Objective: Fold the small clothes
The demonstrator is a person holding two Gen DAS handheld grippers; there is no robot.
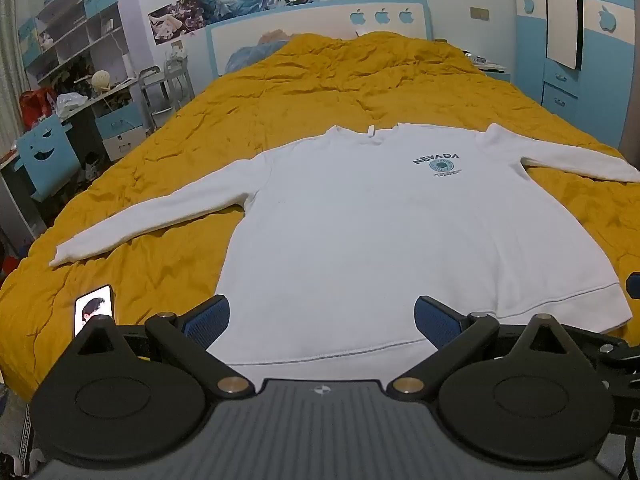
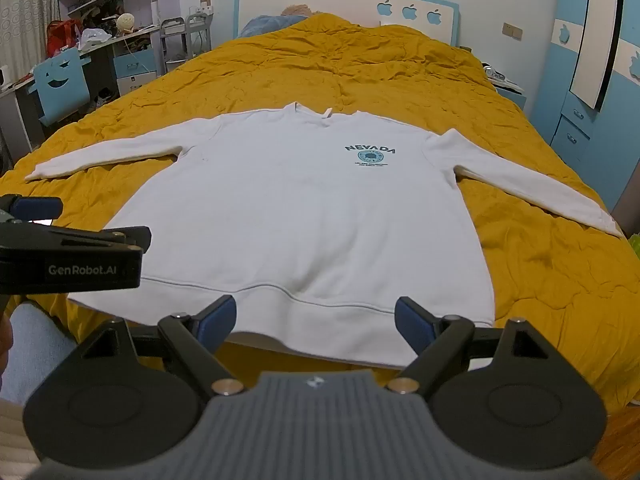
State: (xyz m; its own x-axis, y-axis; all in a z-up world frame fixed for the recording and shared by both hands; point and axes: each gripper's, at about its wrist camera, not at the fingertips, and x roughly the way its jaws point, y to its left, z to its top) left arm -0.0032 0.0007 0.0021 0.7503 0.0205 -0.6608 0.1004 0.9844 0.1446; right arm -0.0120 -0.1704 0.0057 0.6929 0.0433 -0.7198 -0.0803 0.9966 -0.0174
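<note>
A white long-sleeved sweatshirt (image 1: 380, 232) with a teal "NEVADA" print lies flat, front up, on the yellow quilt, sleeves spread out to both sides. It also shows in the right wrist view (image 2: 312, 216). My left gripper (image 1: 322, 322) is open and empty, just above the near hem. My right gripper (image 2: 314, 320) is open and empty, over the hem near the bed's front edge. The left gripper's body (image 2: 68, 258) shows at the left of the right wrist view.
A phone (image 1: 94, 308) lies on the quilt (image 1: 320, 80) left of the hem. A desk, blue chair (image 2: 60, 84) and shelves stand left of the bed. A blue wardrobe (image 1: 576, 40) stands at the right. The headboard (image 2: 344, 8) is at the far end.
</note>
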